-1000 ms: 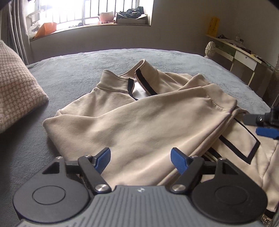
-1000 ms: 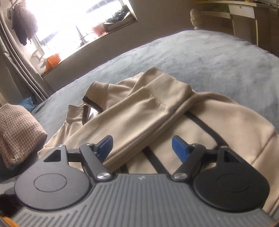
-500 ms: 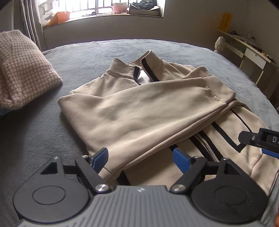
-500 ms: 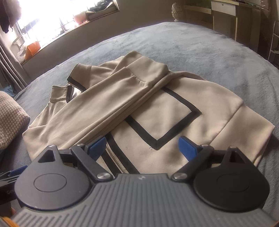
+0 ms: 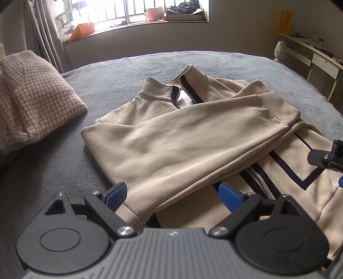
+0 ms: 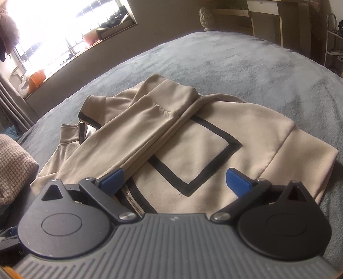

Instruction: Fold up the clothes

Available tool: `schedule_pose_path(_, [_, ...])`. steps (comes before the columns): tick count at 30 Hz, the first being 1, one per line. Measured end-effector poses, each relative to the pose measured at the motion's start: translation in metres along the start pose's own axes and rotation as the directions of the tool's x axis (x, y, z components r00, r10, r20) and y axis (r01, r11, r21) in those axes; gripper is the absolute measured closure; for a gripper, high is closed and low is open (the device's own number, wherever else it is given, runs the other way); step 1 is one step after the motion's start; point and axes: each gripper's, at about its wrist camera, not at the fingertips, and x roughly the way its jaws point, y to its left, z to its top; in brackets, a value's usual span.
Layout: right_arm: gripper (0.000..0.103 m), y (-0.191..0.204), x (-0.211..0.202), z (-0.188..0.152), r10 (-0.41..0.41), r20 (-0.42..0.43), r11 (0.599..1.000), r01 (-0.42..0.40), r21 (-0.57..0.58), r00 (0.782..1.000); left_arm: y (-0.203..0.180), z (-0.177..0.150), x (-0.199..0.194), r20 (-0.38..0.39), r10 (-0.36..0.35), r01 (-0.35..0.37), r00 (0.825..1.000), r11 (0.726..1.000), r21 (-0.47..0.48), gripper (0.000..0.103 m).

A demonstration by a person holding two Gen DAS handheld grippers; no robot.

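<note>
beige jacket (image 5: pixel 182 137) on grey bedspread (image 5: pixel 133 70), barred window (image 5: pixel 133 10) behind

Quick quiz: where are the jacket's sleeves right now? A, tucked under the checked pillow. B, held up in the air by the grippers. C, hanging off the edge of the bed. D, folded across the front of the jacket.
D: both sleeves lie folded across the front of the beige jacket, flat on the grey bed, with neither gripper holding them.

- Daylight enters from window (image 5: pixel 137 12) at 11 o'clock; panes blown out, worst in right wrist view.
- Room interior dim; soft shadows under jacket (image 5: pixel 193 139) folds.
- Fisheye bending, dark vignette at corners; centre sharp.
</note>
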Motion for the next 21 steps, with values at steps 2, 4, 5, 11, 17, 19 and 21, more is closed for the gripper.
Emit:
schedule_pose_path(2, [0.001,-0.002,0.004,0.001,-0.004,-0.004,1.000,0.004,0.005,1.000,-0.001,0.001,0.002,0.001,0.007,-0.007,1.000,1.000,-0.006,0.010])
schedule_pose_path(4, [0.001,-0.004,0.008,0.001,-0.003,-0.005,1.000,0.004,0.001,1.000,-0.002,0.002,0.003,0.006,0.007,-0.007,1.000,1.000,-0.004,0.009])
schedule_pose_path(5, [0.001,-0.003,0.010,0.001,-0.004,-0.006,1.000,0.004,-0.004,1.000,-0.002,0.003,0.003,0.010,0.006,-0.006,1.000,1.000,-0.002,0.009])
schedule_pose_path(11, [0.001,0.006,0.017,0.001,-0.001,0.011,0.998,0.001,-0.063,1.000,-0.004,0.005,0.002,0.036,0.027,-0.027,0.999,1.000,0.011,0.005])
schedule_pose_path(17, [0.001,0.016,0.018,0.001,0.007,0.058,0.993,0.001,-0.122,0.998,-0.006,0.006,-0.006,0.105,0.066,-0.072,0.992,0.996,0.056,0.000])
schedule_pose_path(19, [0.001,0.018,0.019,0.001,0.000,0.066,0.992,0.009,-0.129,0.998,-0.006,0.005,-0.005,0.105,0.064,-0.071,0.992,0.995,0.068,0.000])
schedule_pose_path(21, [0.001,0.020,0.019,0.000,-0.007,0.071,0.990,0.017,-0.137,0.997,-0.005,0.003,-0.003,0.089,0.059,-0.066,0.994,0.995,0.070,0.000])
